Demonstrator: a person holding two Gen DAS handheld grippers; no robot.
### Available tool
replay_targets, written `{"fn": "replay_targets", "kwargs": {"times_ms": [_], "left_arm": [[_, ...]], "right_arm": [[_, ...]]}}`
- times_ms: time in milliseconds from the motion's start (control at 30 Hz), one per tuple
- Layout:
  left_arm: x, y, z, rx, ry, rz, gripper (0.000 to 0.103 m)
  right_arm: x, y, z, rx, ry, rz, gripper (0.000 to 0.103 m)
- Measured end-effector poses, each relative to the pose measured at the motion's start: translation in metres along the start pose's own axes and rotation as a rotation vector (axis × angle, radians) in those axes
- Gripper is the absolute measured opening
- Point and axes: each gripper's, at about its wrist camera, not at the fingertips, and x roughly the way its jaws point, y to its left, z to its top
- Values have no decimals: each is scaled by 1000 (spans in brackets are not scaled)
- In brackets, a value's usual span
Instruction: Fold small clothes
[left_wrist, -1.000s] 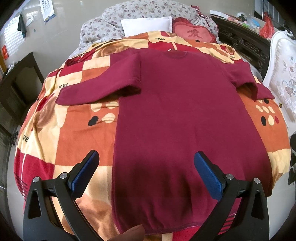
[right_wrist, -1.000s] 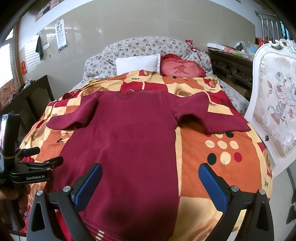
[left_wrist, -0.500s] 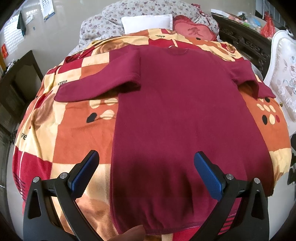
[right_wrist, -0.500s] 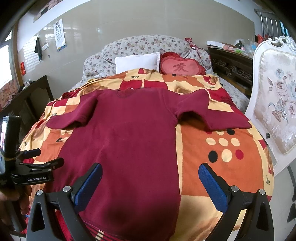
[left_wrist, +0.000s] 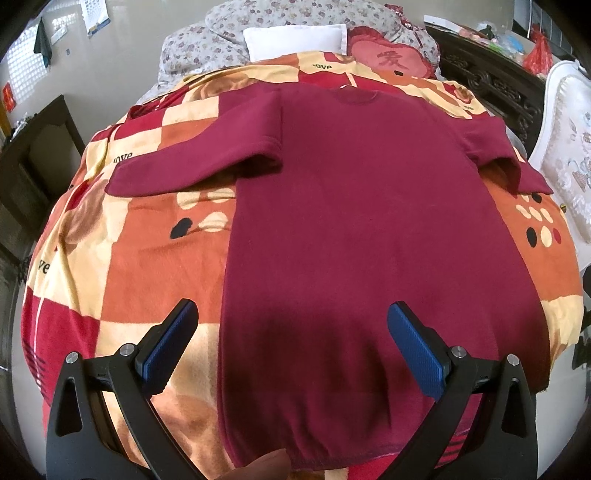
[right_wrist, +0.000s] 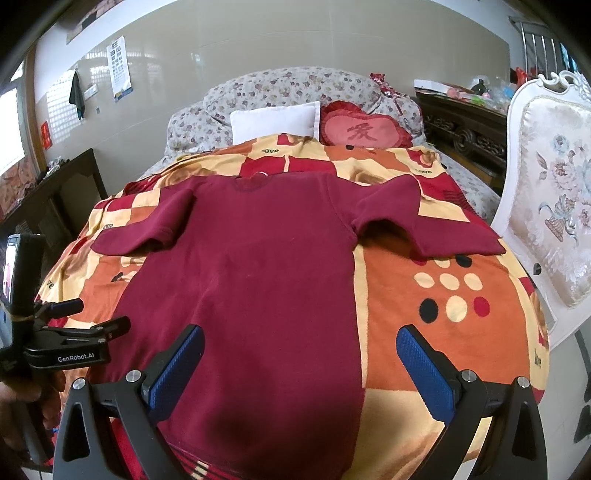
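A dark red long-sleeved shirt (left_wrist: 354, 221) lies flat on the bed with its hem toward me and both sleeves spread out; it also shows in the right wrist view (right_wrist: 258, 288). My left gripper (left_wrist: 291, 347) is open and empty, held over the hem's left half. My right gripper (right_wrist: 299, 369) is open and empty over the hem's right edge. The left gripper's body (right_wrist: 62, 347) shows at the left of the right wrist view.
The shirt rests on an orange, red and cream checked blanket (left_wrist: 122, 266) (right_wrist: 443, 295). A white pillow (right_wrist: 275, 120) and a red heart cushion (right_wrist: 364, 127) sit at the head. A white upholstered chair (right_wrist: 550, 206) stands on the right, dark furniture (right_wrist: 51, 195) on the left.
Both grippers have shifted slightly over the bed; the shirt sits a little lower in the left view. The shirt has not moved. Both jaws stay open.
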Motion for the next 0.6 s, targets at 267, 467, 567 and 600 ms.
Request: {"fn": "replay_targets", "kwargs": {"times_ms": [267,467,567,600], "left_arm": [[7,1,-1,-3,12,0,103],[14,2,-1,-6,28,-2,103],[18,1,-2,-7,38,-2,103],[19,1,-2,-7,40,-3,103]], "right_arm": [[8,2,2,18,11,10,103],[15,1,3,16,32,10,103],[19,1,3,19,43,12,103],[20,1,3,19,45,12,103]]}}
